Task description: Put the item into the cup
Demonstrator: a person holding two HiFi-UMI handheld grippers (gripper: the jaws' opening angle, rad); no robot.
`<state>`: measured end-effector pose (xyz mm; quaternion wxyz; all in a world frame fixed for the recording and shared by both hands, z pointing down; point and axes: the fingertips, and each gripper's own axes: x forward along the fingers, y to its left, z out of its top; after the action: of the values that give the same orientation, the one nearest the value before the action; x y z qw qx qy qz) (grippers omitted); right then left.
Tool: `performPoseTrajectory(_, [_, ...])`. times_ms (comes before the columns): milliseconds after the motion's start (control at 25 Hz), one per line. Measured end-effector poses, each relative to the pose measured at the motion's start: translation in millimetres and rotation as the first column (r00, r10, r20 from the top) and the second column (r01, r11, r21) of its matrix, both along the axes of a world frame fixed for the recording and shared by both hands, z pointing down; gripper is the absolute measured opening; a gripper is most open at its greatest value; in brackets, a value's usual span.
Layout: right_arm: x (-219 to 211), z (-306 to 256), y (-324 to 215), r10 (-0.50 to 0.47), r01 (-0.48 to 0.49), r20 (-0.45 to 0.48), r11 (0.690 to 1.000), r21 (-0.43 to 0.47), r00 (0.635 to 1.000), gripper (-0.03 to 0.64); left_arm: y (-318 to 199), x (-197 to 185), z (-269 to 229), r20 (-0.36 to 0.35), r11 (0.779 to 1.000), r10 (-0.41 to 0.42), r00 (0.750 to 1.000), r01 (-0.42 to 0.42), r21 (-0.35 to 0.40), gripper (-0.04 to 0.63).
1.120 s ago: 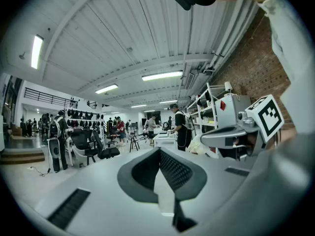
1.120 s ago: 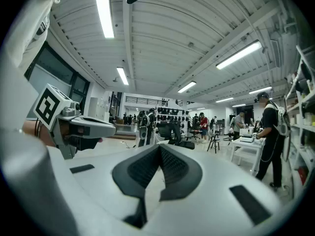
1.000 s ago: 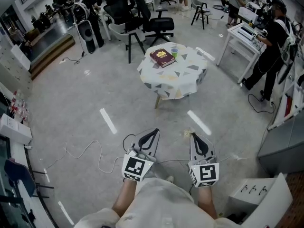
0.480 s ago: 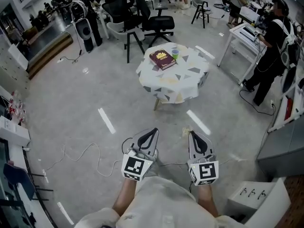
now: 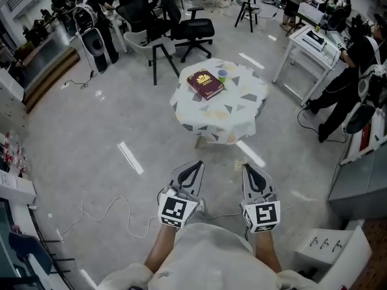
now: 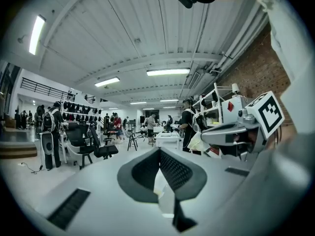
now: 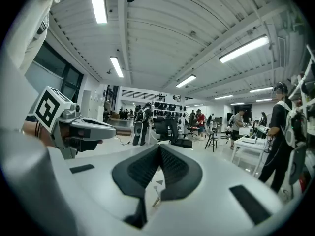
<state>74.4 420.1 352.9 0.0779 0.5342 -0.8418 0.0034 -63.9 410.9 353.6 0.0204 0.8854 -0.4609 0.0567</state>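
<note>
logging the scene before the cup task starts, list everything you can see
table: one, round, white cloth with grey triangles, mid-floor ahead
book: one, dark red, on the table
cup: one, green, on the table by the book
office chairs: several, black, beyond the table
desk: one, white, far right
person: one, in black, by the desk
cable: one, pale, floor at left
left gripper: white, jaws shut, empty
right gripper: white, jaws shut, empty
</note>
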Motion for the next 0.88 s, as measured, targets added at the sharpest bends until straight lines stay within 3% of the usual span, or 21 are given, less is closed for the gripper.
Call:
performPoseTrajectory(440, [-45, 4, -68, 0.067, -0.067, -0.029, 0.997, -0.024, 0.997, 0.005, -79, -41, 5, -0.021, 0.998, 0.069, 0.997, -0.069, -0.006, 0.012])
performPoseTrajectory(880, [-61, 13, -112, 0.049, -0.052, -0.056, 0.997, -0.059, 0.997, 0.005, -119, -60, 12, -0.054, 0.999, 0.037, 0.998, -0.039, -0.025, 0.012])
